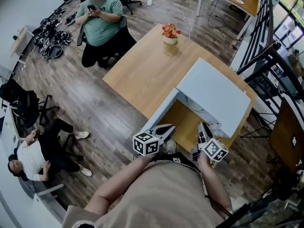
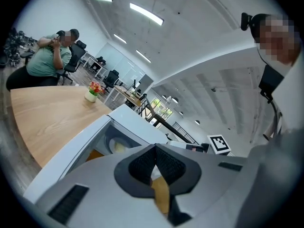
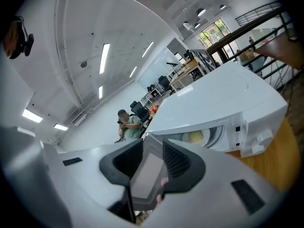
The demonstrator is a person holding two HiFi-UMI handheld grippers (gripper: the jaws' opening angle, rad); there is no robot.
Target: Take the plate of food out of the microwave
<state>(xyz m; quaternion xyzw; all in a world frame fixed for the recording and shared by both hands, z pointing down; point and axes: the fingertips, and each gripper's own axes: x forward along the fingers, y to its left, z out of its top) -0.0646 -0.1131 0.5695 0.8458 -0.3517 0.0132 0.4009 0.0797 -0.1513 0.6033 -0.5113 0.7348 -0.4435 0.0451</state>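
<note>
plate of food (image 2: 118, 146): inside the cavity of the microwave (image 1: 213, 96); a pale plate with a yellow heap on it, seen through the open front in both gripper views.
microwave: white, on the near end of the wooden worktop (image 1: 142, 70); its door (image 1: 161, 112) stands swung open to the left.
left gripper (image 2: 154, 148): jaws shut tip to tip with nothing between them, in front of the opening, near the door.
right gripper (image 3: 152, 144): jaws partly apart and holding nothing; the door's grey inner face shows through the gap.
both grippers: close to the microwave's front, apart from the plate.
worktop's far end: flower pot (image 1: 170, 33).
beyond the worktop: seated person in a green shirt (image 1: 99, 18).
</note>
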